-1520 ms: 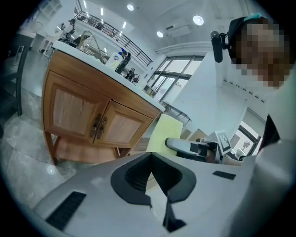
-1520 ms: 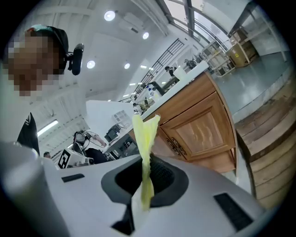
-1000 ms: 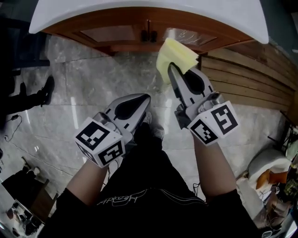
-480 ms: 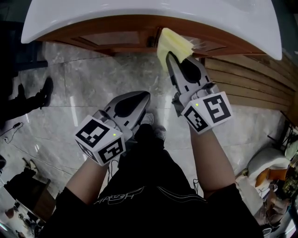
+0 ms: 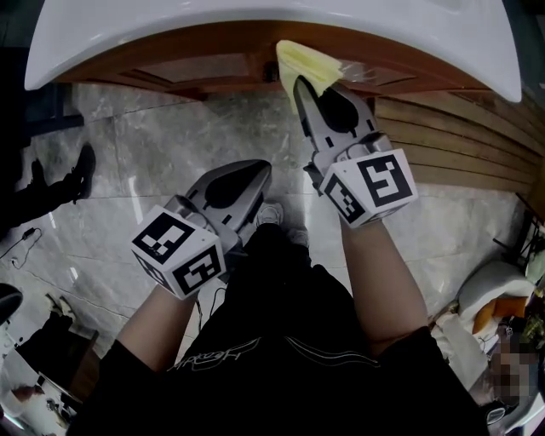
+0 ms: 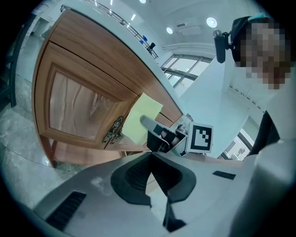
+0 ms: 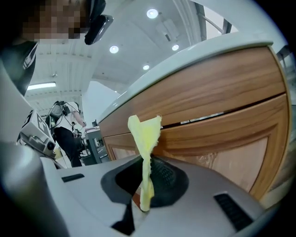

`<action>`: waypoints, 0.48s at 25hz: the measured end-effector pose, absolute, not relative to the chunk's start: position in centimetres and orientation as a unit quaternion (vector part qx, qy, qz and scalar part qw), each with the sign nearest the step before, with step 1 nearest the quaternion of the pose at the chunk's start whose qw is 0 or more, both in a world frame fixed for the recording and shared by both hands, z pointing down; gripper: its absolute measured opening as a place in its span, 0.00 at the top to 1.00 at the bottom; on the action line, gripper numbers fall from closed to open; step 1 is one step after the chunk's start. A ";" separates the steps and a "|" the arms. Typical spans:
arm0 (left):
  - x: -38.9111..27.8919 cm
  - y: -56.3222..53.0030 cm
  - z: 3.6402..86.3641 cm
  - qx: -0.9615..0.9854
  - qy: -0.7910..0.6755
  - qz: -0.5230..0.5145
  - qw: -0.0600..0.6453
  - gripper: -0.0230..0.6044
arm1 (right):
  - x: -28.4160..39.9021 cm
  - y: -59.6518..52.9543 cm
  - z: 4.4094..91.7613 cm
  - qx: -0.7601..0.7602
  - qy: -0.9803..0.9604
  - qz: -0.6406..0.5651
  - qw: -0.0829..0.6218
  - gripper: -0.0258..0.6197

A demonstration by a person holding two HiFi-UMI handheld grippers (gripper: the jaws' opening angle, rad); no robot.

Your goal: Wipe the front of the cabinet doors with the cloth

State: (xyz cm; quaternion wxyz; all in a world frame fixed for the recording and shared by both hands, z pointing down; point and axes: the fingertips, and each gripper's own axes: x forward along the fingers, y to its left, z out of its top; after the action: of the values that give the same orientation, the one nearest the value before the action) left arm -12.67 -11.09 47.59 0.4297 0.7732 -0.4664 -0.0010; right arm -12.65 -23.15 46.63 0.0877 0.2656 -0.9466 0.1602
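The wooden cabinet doors (image 5: 204, 66) sit under a white countertop (image 5: 255, 25) at the top of the head view. My right gripper (image 5: 300, 85) is shut on a yellow cloth (image 5: 305, 65), which is held up against the cabinet front near the middle handles. In the right gripper view the cloth (image 7: 145, 139) stands upright out of the right gripper (image 7: 145, 169), close to the door panel (image 7: 222, 139). My left gripper (image 5: 262, 169) hangs lower, away from the cabinet, shut and holding nothing. The left gripper view shows the cloth (image 6: 141, 118) flat on the wood beside the ornate handles (image 6: 113, 130).
Grey marble floor (image 5: 162, 162) lies below the cabinet. A wooden slatted panel (image 5: 460, 145) runs along the right. A dark shoe (image 5: 85, 166) stands at the left, and assorted clutter (image 5: 502, 298) sits at the lower right.
My right gripper has carried the cloth forward and a little left, from in front of the cabinet to against its front near the handles. The left gripper has barely moved.
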 end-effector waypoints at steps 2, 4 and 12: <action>-12.6 -10.9 47.8 0.773 -0.466 0.004 0.431 0.95 | -12.6 -23.3 46.7 0.273 -0.944 0.162 0.085 0.90; -12.5 -10.7 48.0 0.770 -0.469 0.007 0.432 0.95 | -12.4 -23.4 46.9 0.281 -0.941 0.169 0.081 0.90; -11.8 -11.1 48.5 0.753 -0.499 0.014 0.429 0.95 | -10.9 -24.7 47.5 0.286 -0.938 0.184 0.063 0.90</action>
State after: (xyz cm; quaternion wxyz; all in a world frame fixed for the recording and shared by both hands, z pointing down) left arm -11.82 -11.14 48.46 0.4289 0.7530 -0.4988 0.0143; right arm -10.89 -24.75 47.49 0.0633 0.2862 -0.9382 0.1840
